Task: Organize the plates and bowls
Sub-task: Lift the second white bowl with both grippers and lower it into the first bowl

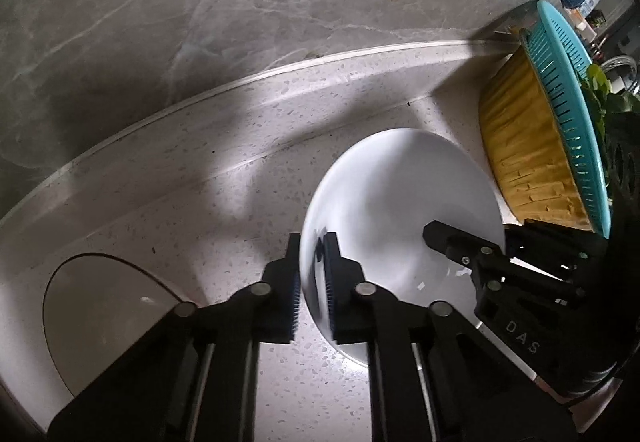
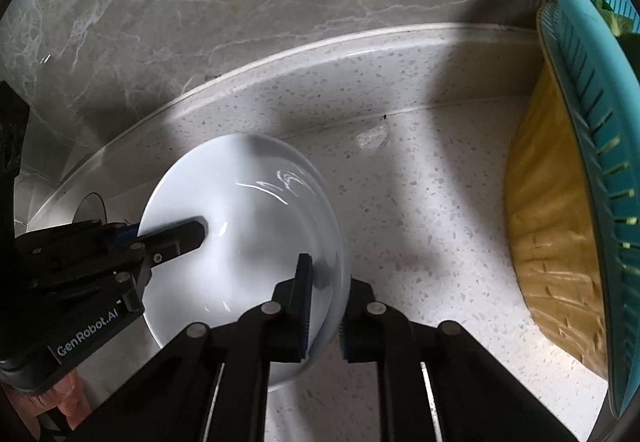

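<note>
My left hand-held gripper [image 1: 312,274] and right hand-held gripper [image 2: 326,302] each pinch opposite rims of a white bowl [image 1: 400,209] on the speckled tabletop [image 1: 200,169]. A yellow basket [image 1: 524,145] sits just right of my right hand-held gripper.

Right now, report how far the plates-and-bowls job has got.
Done: nothing looks stacked or put away yet. In hand: the white bowl sits on the speckled counter, and both the left gripper and right gripper have their jaws clamped on opposite sides of its rim. Left: lifting and placing it, and the brown glass plate beside it lies untouched.
</note>
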A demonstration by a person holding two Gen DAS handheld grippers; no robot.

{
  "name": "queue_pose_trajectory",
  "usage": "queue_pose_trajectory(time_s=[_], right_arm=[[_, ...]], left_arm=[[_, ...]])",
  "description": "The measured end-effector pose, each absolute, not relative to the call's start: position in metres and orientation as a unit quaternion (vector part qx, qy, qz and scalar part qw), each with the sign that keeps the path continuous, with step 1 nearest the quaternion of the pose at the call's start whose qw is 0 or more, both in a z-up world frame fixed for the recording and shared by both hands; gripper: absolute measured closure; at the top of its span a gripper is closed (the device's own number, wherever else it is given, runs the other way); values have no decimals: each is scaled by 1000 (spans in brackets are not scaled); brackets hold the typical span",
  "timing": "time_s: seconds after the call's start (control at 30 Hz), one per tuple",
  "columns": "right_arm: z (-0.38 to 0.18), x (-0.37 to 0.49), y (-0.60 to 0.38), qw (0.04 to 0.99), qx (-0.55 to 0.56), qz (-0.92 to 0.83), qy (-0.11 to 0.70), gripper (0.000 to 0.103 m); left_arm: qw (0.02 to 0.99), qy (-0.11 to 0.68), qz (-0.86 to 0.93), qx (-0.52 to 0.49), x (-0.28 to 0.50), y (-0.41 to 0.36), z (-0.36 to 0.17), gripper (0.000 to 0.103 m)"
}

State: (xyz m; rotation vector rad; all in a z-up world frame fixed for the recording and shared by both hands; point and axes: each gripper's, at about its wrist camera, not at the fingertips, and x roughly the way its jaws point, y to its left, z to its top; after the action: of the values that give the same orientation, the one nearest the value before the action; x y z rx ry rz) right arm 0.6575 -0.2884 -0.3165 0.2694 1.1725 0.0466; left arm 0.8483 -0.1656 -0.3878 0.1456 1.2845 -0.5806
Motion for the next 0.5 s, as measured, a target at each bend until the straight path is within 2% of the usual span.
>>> queue_pose_trajectory(time_s=[0.27,0.5], right_arm=[[-322,658,-289,827,134,28,545,91],[-300,644,-294,836,134,34,531,91]], left_arm=[[763,582,-268,79,843,-166,-380,96],[773,569,-270,74,835,-161,-357,96]])
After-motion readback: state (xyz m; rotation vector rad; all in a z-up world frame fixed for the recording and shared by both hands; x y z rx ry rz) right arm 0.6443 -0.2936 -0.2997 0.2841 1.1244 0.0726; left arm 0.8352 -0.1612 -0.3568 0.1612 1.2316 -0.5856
